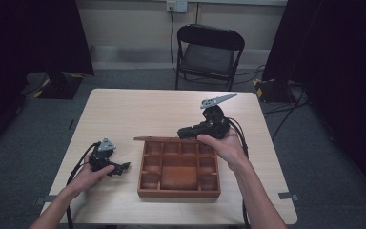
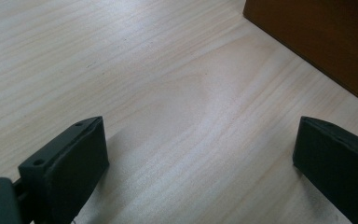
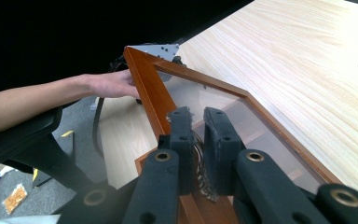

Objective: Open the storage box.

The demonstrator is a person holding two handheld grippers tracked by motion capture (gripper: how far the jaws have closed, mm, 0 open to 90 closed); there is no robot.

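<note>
A brown wooden box (image 1: 179,191) with several compartments sits on the table's near middle. Its glass-paned lid (image 1: 155,139) stands raised along the far side and looks edge-on from above. My right gripper (image 1: 187,132) is shut on the lid's wooden frame (image 3: 144,88), and a small metal fitting shows between its jaws (image 3: 197,121). The glass pane (image 3: 214,105) spreads beyond the fingertips. My left gripper (image 1: 120,167) rests on the table left of the box, open, with nothing between its jaws (image 2: 200,154). The box's side wall (image 2: 317,42) lies just ahead of it.
The light wood table (image 1: 138,109) has bare room behind and left of the box. A black folding chair (image 1: 208,55) stands beyond the far edge. Dark curtains flank the room, with cables on the floor at right (image 1: 286,109). The person's left forearm (image 3: 51,98) is behind the lid.
</note>
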